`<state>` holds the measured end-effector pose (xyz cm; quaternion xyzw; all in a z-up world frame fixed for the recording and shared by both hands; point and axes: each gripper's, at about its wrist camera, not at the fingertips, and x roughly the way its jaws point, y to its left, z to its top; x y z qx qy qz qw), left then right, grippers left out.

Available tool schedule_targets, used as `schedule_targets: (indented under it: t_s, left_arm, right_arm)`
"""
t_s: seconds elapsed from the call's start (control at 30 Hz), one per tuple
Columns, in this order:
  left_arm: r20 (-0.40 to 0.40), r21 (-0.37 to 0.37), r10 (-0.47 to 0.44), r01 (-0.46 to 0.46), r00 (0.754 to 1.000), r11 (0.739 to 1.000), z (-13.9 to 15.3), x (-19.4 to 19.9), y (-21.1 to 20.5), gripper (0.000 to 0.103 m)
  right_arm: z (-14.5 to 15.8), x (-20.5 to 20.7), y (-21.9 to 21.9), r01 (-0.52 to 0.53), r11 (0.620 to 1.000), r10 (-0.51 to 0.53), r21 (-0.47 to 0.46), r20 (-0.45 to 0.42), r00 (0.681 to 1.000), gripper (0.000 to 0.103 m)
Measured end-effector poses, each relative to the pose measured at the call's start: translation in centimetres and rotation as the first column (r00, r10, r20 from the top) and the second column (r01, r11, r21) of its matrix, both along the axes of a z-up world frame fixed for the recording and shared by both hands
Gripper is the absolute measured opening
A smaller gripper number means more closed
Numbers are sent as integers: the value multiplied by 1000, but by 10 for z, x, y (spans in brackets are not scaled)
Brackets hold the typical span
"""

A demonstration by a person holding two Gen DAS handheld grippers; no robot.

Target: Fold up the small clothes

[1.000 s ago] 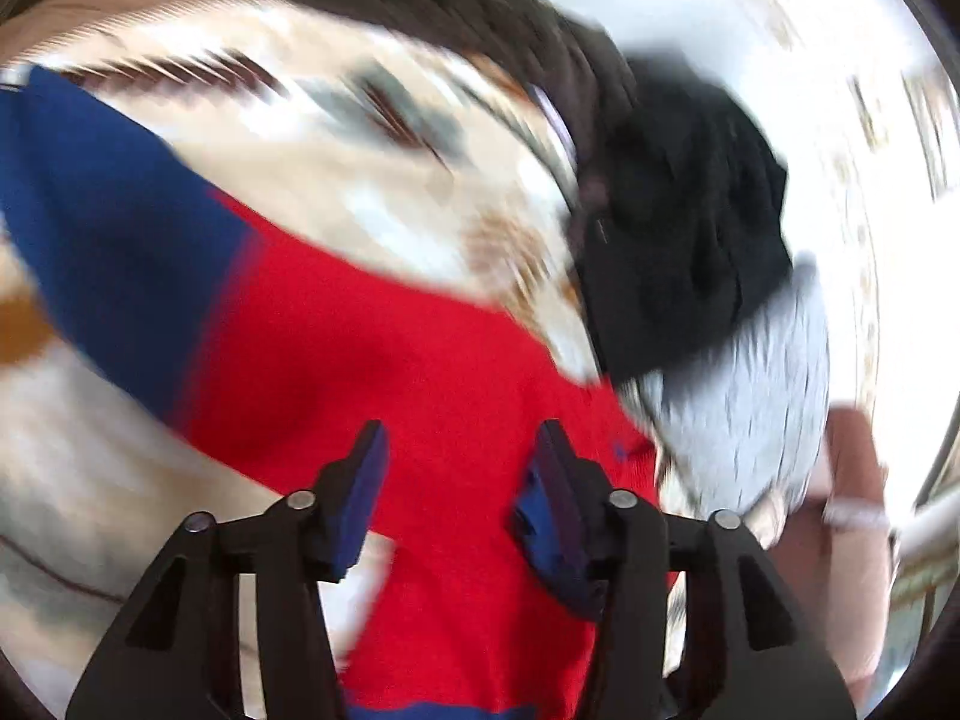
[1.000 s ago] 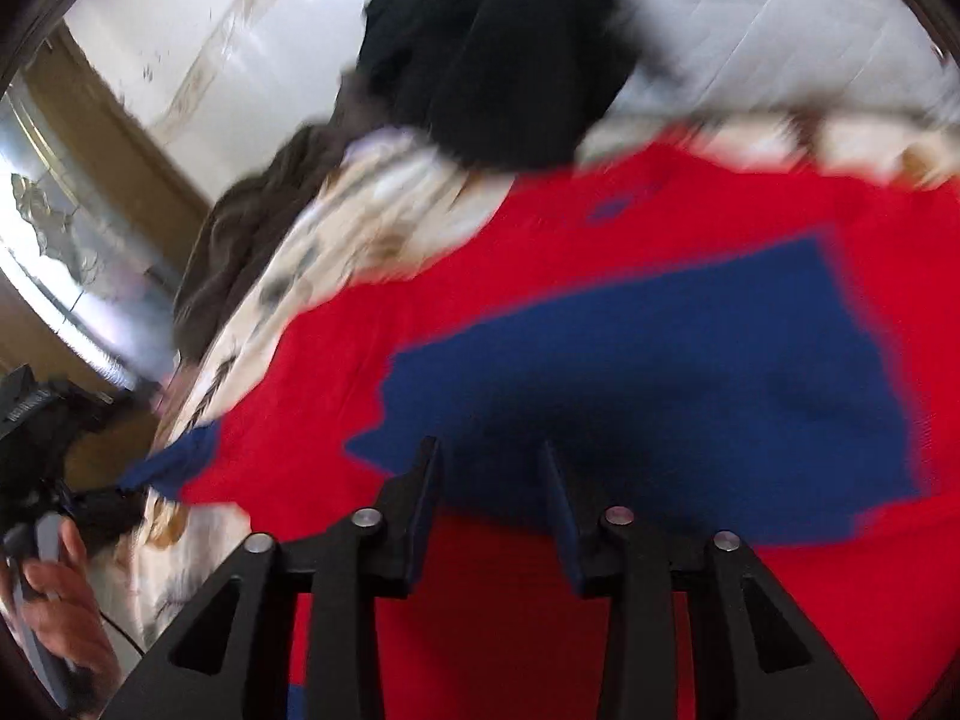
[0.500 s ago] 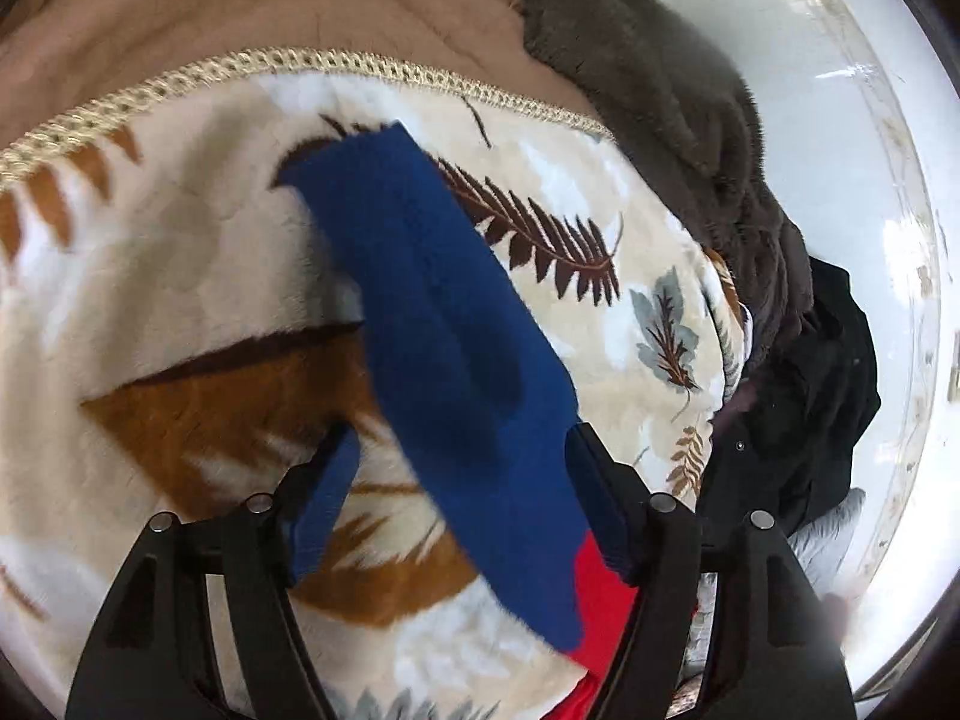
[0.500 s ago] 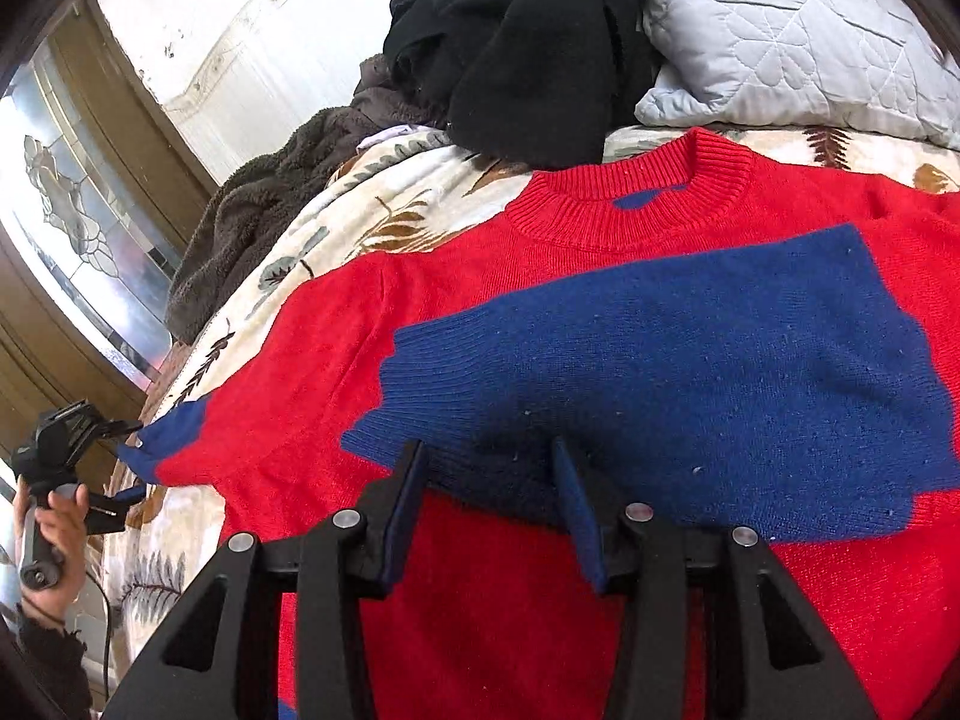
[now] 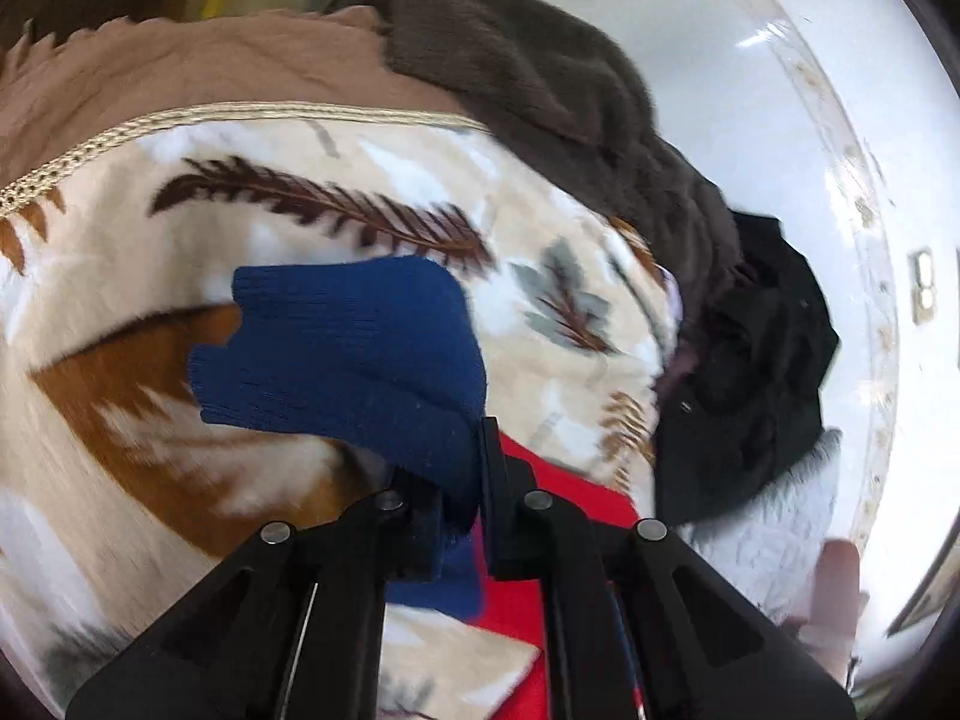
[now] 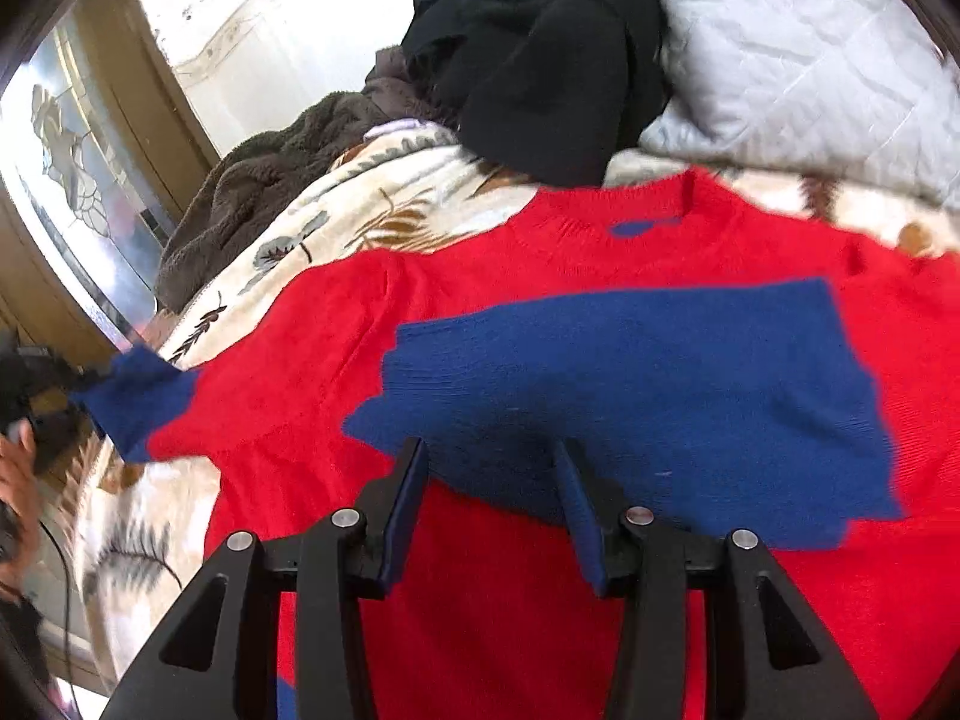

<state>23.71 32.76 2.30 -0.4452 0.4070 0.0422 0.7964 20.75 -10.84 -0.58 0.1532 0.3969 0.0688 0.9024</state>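
Observation:
A red knit sweater (image 6: 540, 252) lies flat on the bed, one blue sleeve (image 6: 630, 396) folded across its chest. My left gripper (image 5: 477, 480) is shut on the blue cuff (image 5: 348, 348) of the other sleeve, which bunches up ahead of the fingers with red knit (image 5: 576, 498) behind. In the right wrist view that cuff (image 6: 138, 402) is stretched out at the far left, held by the left gripper (image 6: 42, 378). My right gripper (image 6: 492, 492) stands open just over the lower edge of the folded blue sleeve, its pads not pressing on it.
The bed has a cream blanket (image 5: 180, 420) with a leaf print. At its head lie a black garment (image 6: 540, 60), a grey quilted pillow (image 6: 810, 60) and a brown fleece (image 6: 258, 192). A hand (image 6: 15, 468) shows at the left edge, a glass door (image 6: 72, 180) behind.
The left gripper went from wide open around the blue sleeve to shut on its cuff, which now bunches up. The right gripper stayed over the folded sleeve, its jaws a little wider.

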Motion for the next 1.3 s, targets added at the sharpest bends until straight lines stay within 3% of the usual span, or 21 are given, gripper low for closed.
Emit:
schedule_targets:
  t_s: [0.17, 0.37, 0.5, 0.63, 0.87, 1.1, 1.13, 1.17, 1.2, 1.27, 1.3]
  left_arm:
    - [31, 21, -76, 75, 997, 997, 23, -2, -46, 6]
    - [58, 52, -210, 208, 976, 977, 50, 1, -122, 6]
    - [52, 70, -286, 282, 957, 957, 59, 1, -169, 6]
    - [38, 72, -353, 350, 935, 934, 60, 3, -218, 6]
    - [-32, 92, -467, 468, 884, 879, 32, 15, -313, 6]
    - [-213, 42, -550, 570, 807, 820, -52, 24, -376, 10]
    - [-202, 41, -558, 576, 805, 817, -56, 22, -377, 11]
    - [-174, 49, -567, 582, 805, 812, -53, 19, -376, 13]
    - [-167, 39, -582, 595, 796, 803, -50, 18, -374, 22]
    - [-154, -33, -613, 616, 775, 787, -40, 13, -363, 38]
    - [-139, -52, -615, 614, 776, 788, -34, 8, -354, 41]
  right_arm:
    - [4, -20, -53, 90, 994, -90, -63, 1, 996, 53]
    - [-3, -45, -127, 212, 976, -213, -60, -12, 977, 53]
    - [-22, -58, -160, 259, 966, -259, 6, -45, 965, 53]
    - [-29, -65, -168, 256, 964, -255, 76, -17, 967, 55]
    - [-34, -70, -178, 242, 956, -246, 167, 5, 969, 58]
    - [-36, -72, -181, 239, 948, -248, 211, 16, 969, 58]
    - [-36, -72, -182, 239, 948, -248, 210, 15, 969, 58]
    - [-36, -72, -181, 239, 948, -248, 209, 16, 969, 58]
    - [-36, -72, -181, 240, 949, -248, 205, 15, 969, 58]
    - [-35, -71, -181, 240, 950, -248, 200, 11, 969, 58]
    - [-35, -71, -180, 241, 951, -248, 193, 9, 969, 58]
